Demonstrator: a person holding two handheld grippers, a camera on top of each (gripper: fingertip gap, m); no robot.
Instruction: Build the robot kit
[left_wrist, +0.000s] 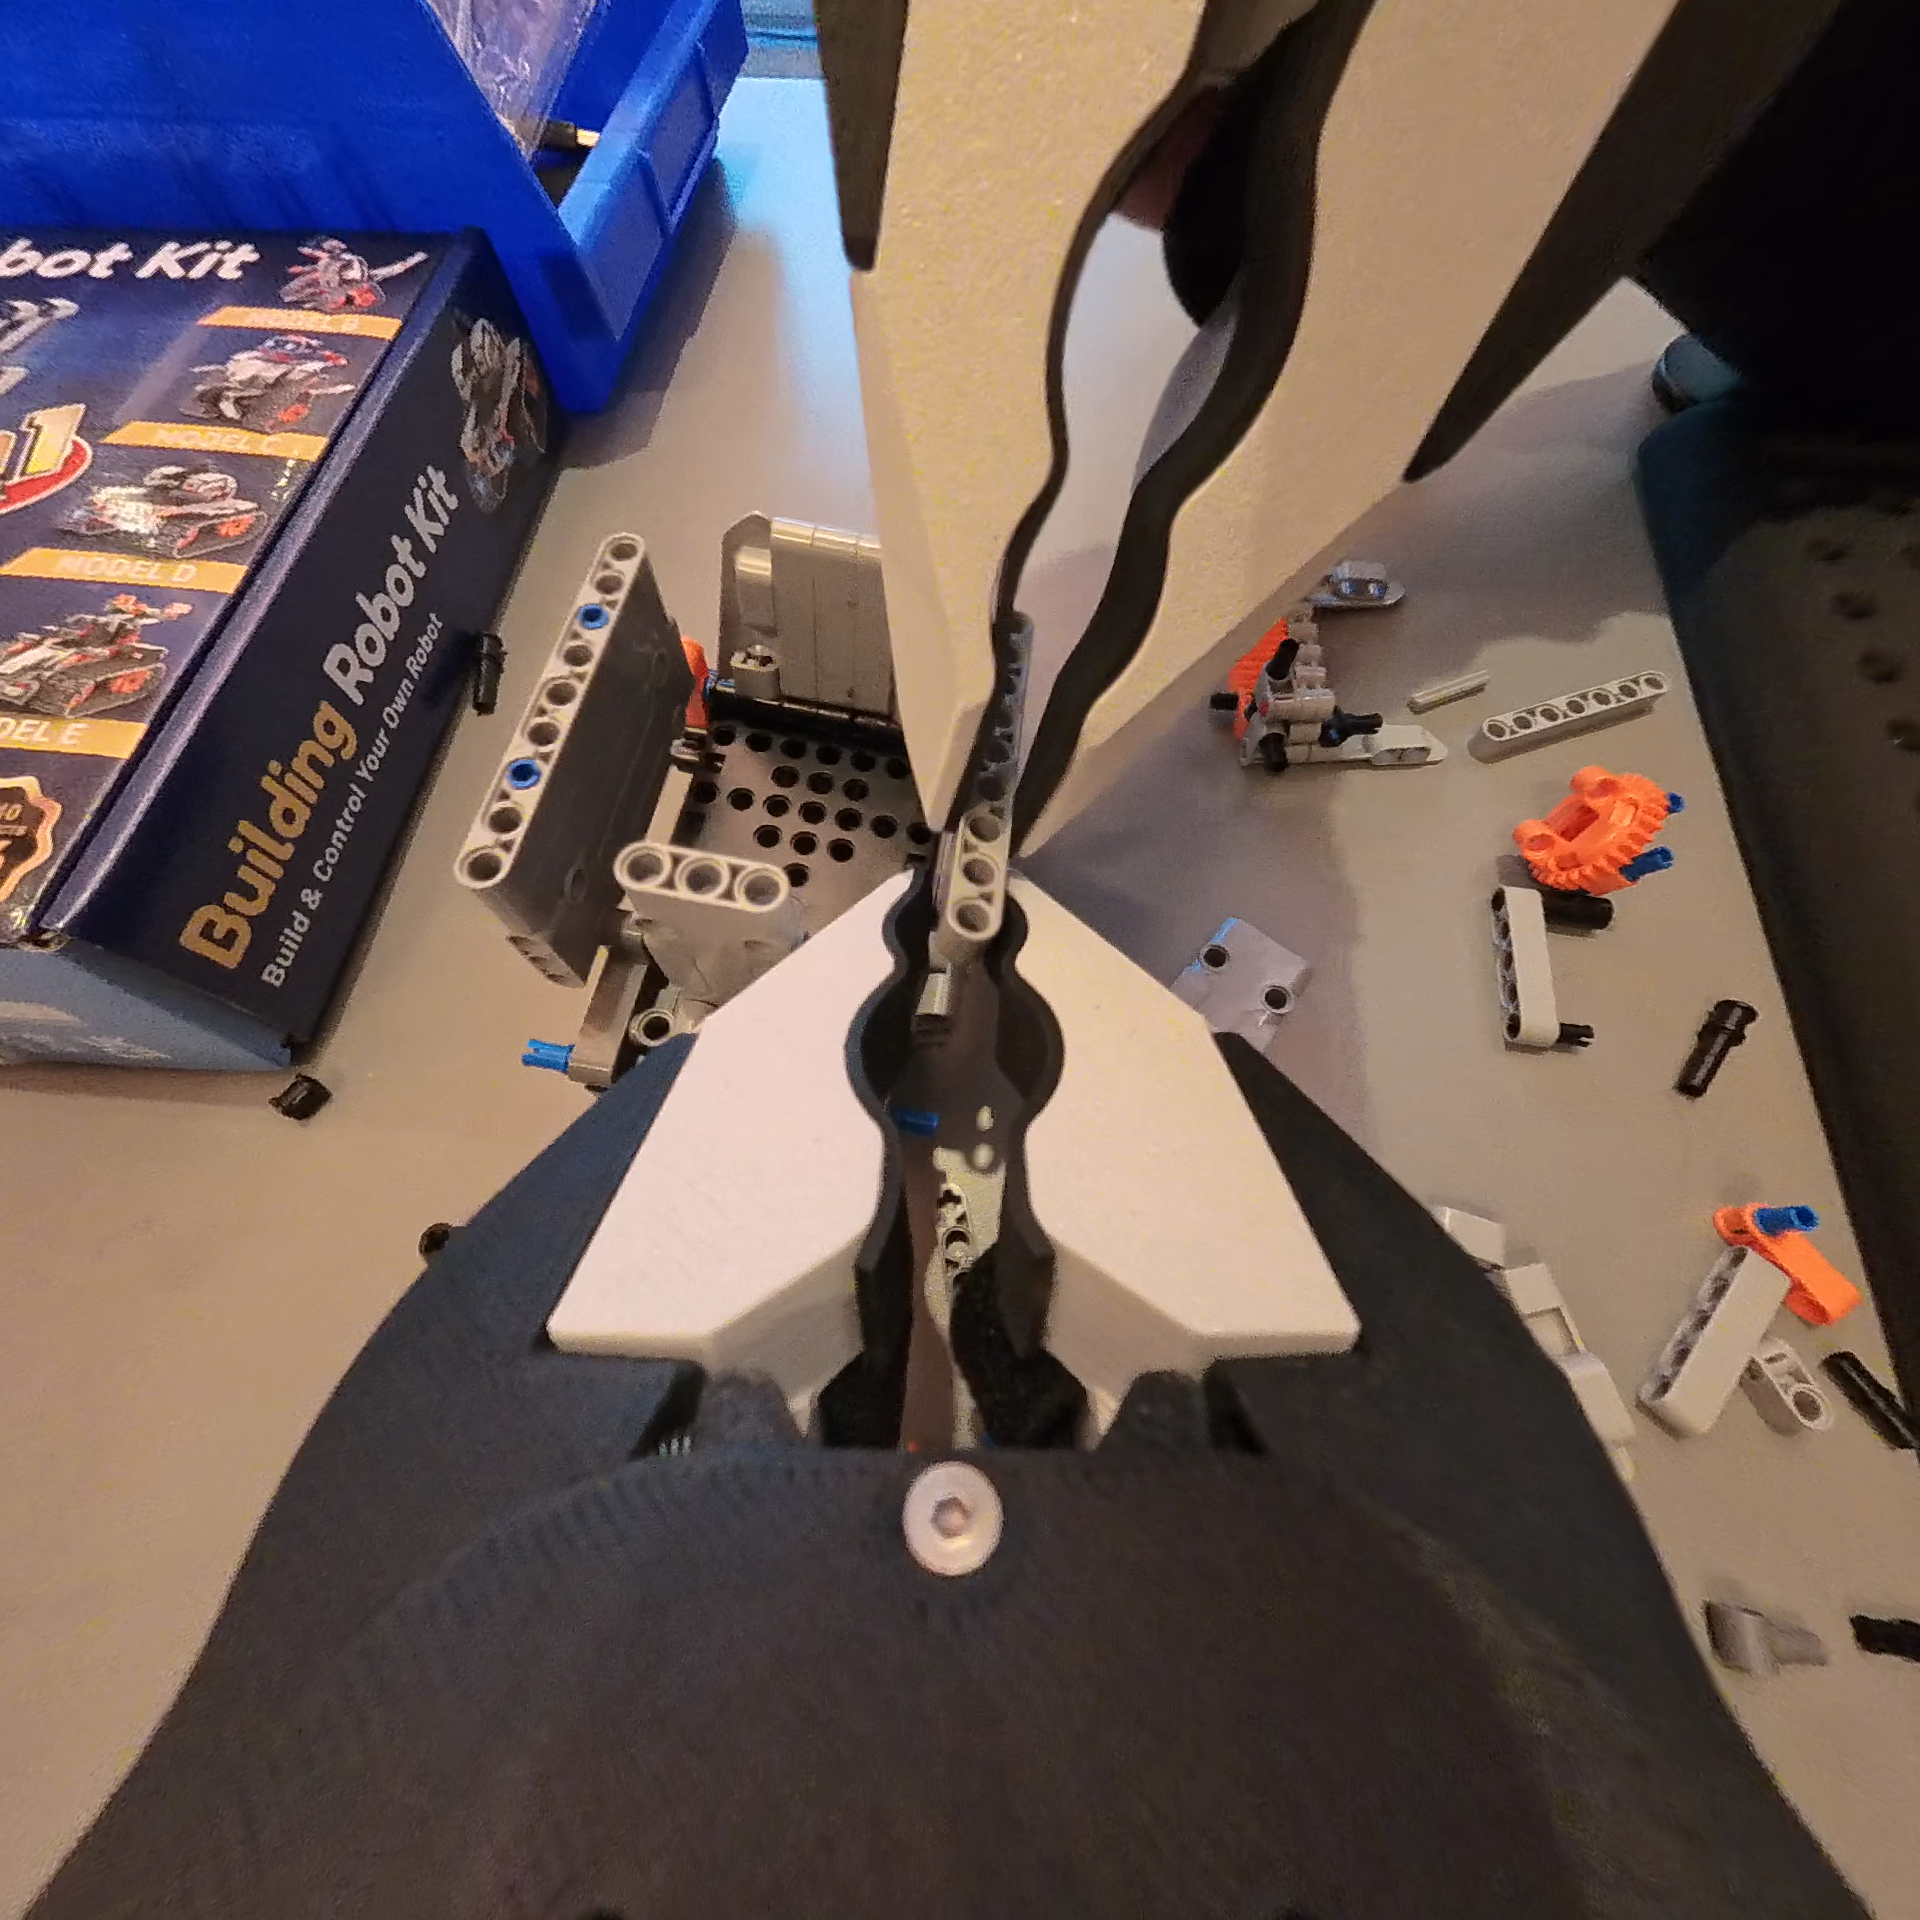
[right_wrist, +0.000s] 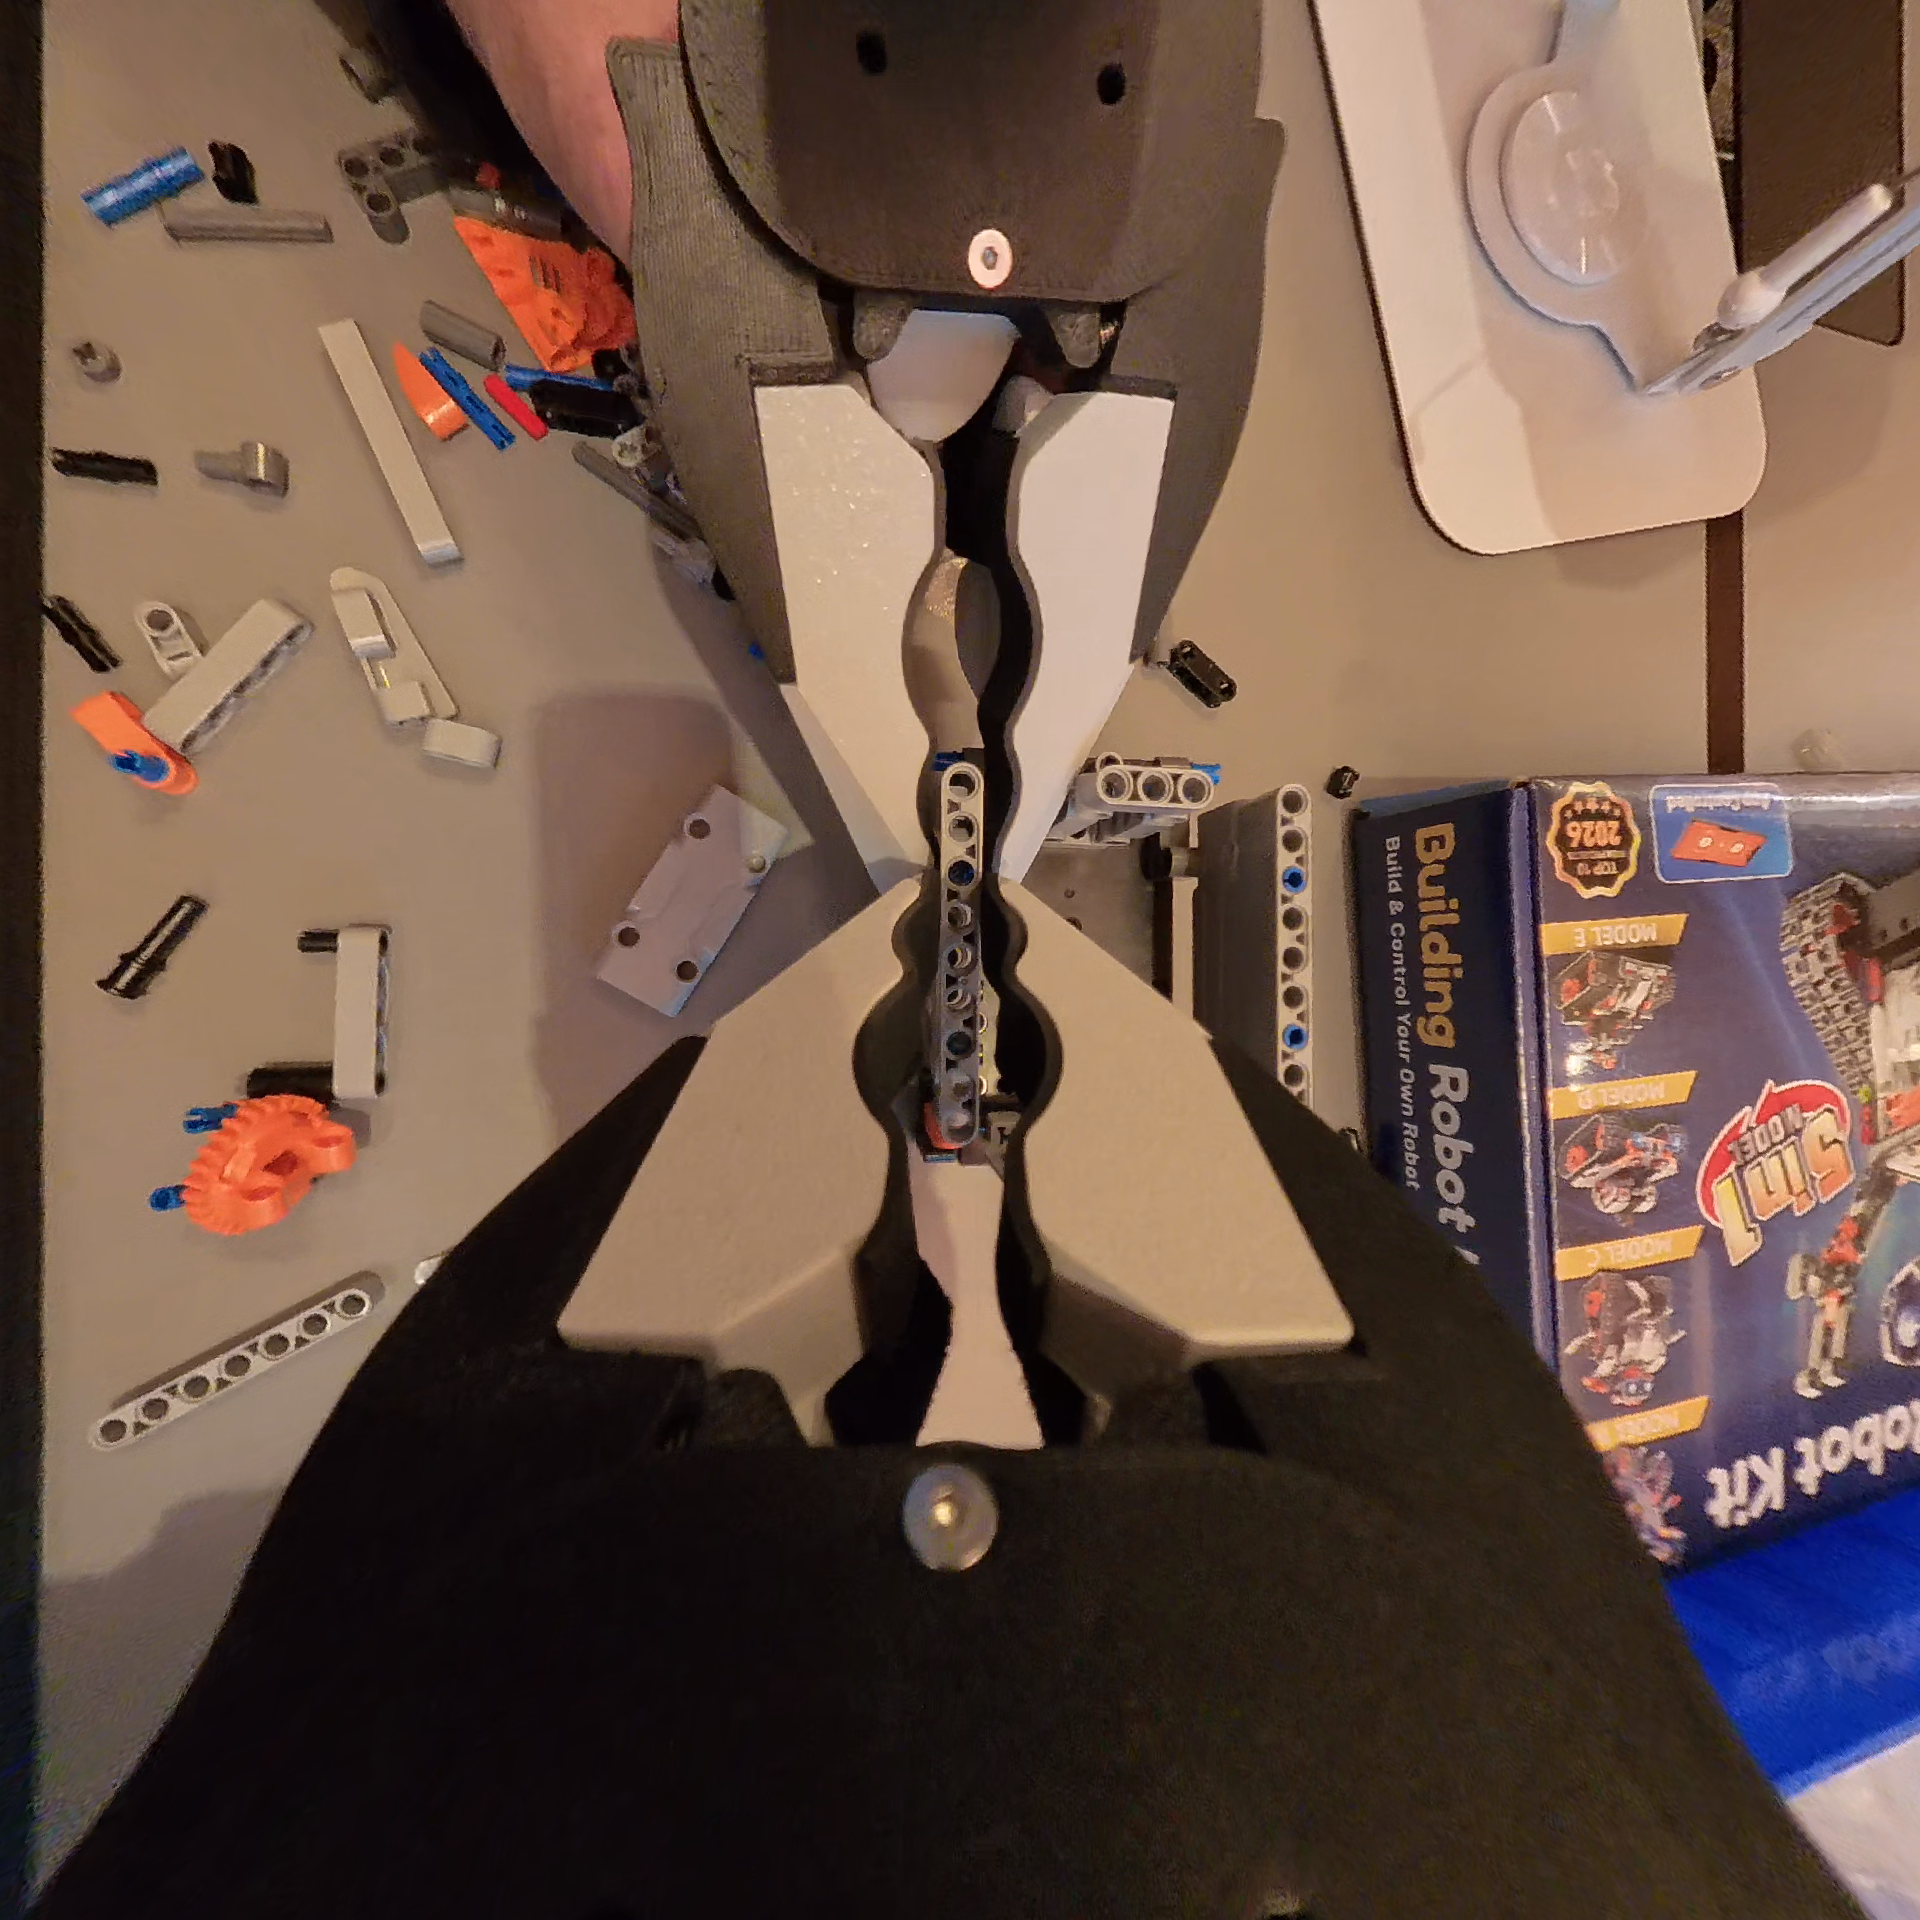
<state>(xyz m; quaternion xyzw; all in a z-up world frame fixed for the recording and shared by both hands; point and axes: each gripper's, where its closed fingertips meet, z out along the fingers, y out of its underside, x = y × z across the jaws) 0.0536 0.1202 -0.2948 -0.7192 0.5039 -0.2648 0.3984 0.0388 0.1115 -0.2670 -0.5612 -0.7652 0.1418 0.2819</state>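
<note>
The left gripper and right gripper meet tip to tip over the surface, each with jaws closed on opposite ends of one grey perforated beam, apparently steadying it from both sides; the half-built chassis sits just beyond, beside the kit box; loose pieces such as an orange gear lie scattered apart.

The counter is a smooth, pale grey-beige surface under warm indoor light. A dark brown strip runs across it in the right wrist view. A blue plastic bin stands at the far left in the left wrist view.
</note>
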